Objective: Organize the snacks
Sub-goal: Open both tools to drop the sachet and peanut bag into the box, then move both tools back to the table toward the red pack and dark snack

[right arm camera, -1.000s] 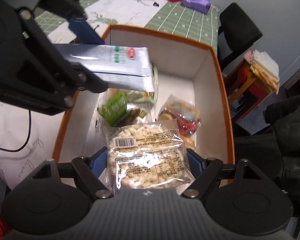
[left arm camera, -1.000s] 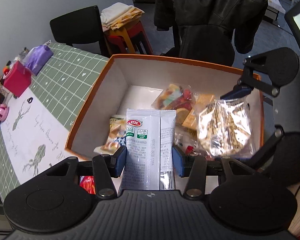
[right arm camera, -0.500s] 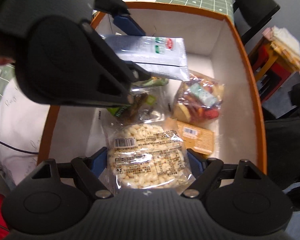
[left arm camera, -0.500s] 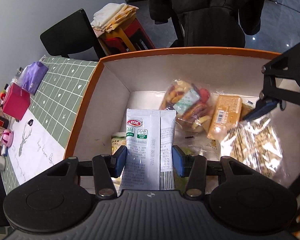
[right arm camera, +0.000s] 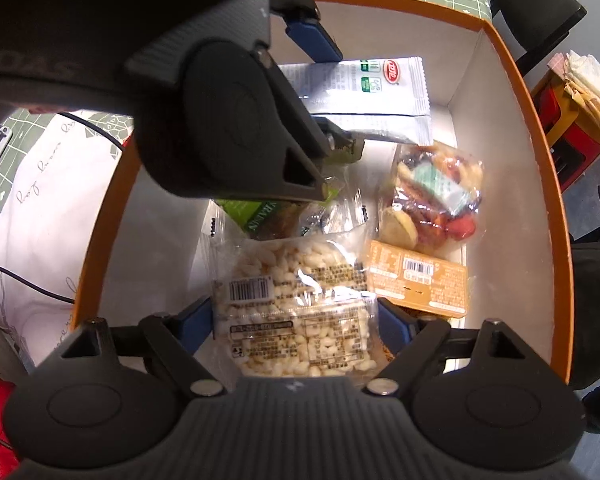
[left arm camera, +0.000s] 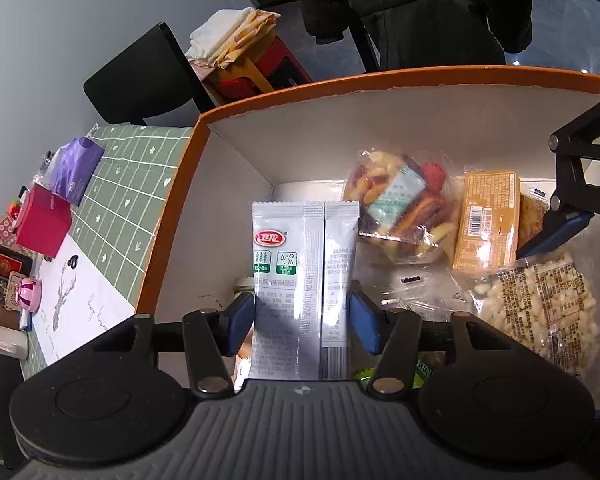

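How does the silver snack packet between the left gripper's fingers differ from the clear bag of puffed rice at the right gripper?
The silver packet is opaque foil, narrow and long, with a red logo; the puffed rice bag is clear, wider and squarer, its pale grains visible. The packet hangs above the other snacks; whether the bag rests on them is unclear. Both are inside the orange box.

Boxes: one orange-rimmed box (left arm camera: 188, 160)
Silver packets: one (left arm camera: 304, 264)
Puffed-rice packs: one (right arm camera: 296, 304)
Mixed-fruit bags: one (left arm camera: 400, 204)
Orange bars: one (left arm camera: 486, 220)
Green packets: one (right arm camera: 260, 216)
Grippers: two, left gripper (left arm camera: 302, 320) and right gripper (right arm camera: 296, 328)
Black chairs: one (left arm camera: 140, 76)
Red cubes: one (left arm camera: 44, 220)
Purple pouches: one (left arm camera: 74, 168)
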Action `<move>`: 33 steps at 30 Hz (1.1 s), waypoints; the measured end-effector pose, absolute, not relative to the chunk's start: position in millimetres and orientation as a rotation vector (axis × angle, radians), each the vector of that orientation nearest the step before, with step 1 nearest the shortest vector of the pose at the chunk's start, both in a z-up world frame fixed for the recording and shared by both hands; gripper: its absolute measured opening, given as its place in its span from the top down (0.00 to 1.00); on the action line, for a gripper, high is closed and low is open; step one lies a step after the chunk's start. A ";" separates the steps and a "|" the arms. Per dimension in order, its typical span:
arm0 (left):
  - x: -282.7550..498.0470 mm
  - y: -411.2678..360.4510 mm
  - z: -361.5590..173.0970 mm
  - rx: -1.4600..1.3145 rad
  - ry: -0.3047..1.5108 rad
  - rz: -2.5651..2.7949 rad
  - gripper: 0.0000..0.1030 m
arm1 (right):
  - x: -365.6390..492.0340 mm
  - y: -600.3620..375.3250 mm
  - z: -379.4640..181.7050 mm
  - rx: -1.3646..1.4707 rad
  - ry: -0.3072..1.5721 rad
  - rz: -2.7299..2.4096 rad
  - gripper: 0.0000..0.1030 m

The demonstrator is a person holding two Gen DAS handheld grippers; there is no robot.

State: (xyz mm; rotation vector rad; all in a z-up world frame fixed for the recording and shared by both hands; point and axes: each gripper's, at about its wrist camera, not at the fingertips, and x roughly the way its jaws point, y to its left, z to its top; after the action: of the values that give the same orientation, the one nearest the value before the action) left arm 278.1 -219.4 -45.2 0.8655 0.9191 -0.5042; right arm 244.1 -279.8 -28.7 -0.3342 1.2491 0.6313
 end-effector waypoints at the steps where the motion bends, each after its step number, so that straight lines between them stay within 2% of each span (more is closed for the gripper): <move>1: 278.3 -218.9 -45.7 0.858 0.935 -0.513 0.26 | 245.2 -280.0 -30.1 -0.337 1.250 0.631 0.18; 4: 276.0 -217.1 -45.6 0.845 0.956 -0.523 0.19 | 242.8 -277.7 -31.0 -0.348 1.256 0.629 0.17; 11: 270.3 -206.9 -25.1 0.742 1.003 -0.539 0.15 | 234.4 -275.8 -23.9 -0.357 1.260 0.612 0.07; 16: 256.8 -191.9 -2.8 0.651 1.003 -0.563 0.15 | 224.1 -271.0 -5.4 -0.365 1.219 0.592 0.07; 25: 227.2 -149.5 46.3 0.464 0.884 -0.521 0.15 | 200.1 -254.7 41.5 -0.419 1.026 0.463 0.07; 33: 208.2 -90.8 68.2 0.383 0.855 -0.409 0.15 | 180.1 -227.8 75.5 -0.388 0.886 0.458 0.16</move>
State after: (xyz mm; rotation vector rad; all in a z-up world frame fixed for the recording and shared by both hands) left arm 208.2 -90.8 68.2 0.3833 0.8552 -0.4095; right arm 180.1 -227.8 75.5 -0.3882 0.8857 0.4580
